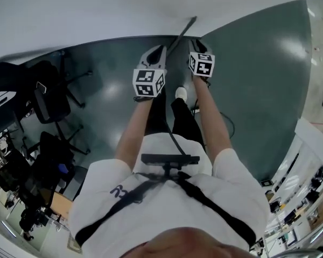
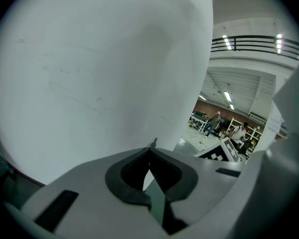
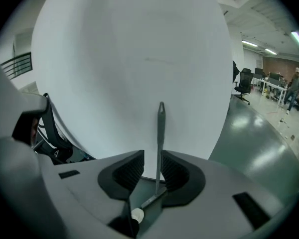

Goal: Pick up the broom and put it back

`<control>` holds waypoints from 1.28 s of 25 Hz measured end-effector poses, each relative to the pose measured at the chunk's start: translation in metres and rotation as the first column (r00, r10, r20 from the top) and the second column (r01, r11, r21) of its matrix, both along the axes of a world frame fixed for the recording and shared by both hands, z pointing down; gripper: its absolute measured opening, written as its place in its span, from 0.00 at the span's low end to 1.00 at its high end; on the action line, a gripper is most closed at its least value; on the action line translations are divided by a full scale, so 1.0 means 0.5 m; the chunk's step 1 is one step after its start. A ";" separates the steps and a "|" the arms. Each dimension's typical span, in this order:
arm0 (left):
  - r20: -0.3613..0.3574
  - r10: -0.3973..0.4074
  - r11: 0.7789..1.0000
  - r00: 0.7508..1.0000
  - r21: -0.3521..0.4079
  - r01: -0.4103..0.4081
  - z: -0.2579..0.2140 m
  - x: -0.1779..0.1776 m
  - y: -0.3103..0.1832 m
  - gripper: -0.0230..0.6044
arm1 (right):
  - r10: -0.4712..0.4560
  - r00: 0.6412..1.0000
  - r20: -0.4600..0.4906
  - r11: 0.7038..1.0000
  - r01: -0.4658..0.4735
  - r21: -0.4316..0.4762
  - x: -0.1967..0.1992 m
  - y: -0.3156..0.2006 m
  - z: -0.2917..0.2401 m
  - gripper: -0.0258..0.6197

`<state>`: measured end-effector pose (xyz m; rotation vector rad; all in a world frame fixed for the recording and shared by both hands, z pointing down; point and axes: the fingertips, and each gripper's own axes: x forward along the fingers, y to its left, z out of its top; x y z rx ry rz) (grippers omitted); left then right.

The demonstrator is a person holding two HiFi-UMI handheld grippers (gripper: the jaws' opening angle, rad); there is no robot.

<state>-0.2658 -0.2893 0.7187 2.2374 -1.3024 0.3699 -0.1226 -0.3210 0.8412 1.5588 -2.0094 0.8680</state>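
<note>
The broom's thin dark handle (image 1: 181, 35) slants from the white wall (image 1: 97, 15) down toward the floor and passes out of sight behind my left gripper (image 1: 160, 48). In the right gripper view the handle (image 3: 160, 133) stands upright in the gap between the jaws of my right gripper (image 3: 153, 156), its hang-hole tip against the wall. It runs close to the right pad, and the left pad is clear of it. My right gripper (image 1: 196, 42) is open. In the left gripper view my left gripper (image 2: 150, 151) is shut with nothing in it, and the handle tip (image 2: 153, 142) peeks just above it.
Dark office chairs (image 1: 48, 98) and desks stand at the left on the green floor (image 1: 247, 79). The person's white shoe (image 1: 181, 93) is just below the grippers. Shelving (image 1: 312, 144) lines the right side. People (image 2: 214, 123) walk in the far hall.
</note>
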 end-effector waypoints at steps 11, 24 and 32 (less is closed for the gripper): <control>0.006 0.047 0.993 0.999 0.109 -0.048 -0.213 0.033 0.074 0.05 | -0.064 0.993 0.097 0.969 0.038 0.242 -0.017 0.110 -0.393 0.18; -0.050 0.055 0.934 0.997 0.355 -0.034 -0.473 0.048 0.032 0.05 | -0.136 0.986 0.092 0.840 0.065 0.539 -0.068 0.098 -0.737 0.05; -0.054 0.054 0.892 0.997 0.451 -0.024 -0.572 0.032 -0.020 0.05 | -0.136 0.987 0.082 0.779 0.056 0.624 -0.079 0.045 -0.834 0.05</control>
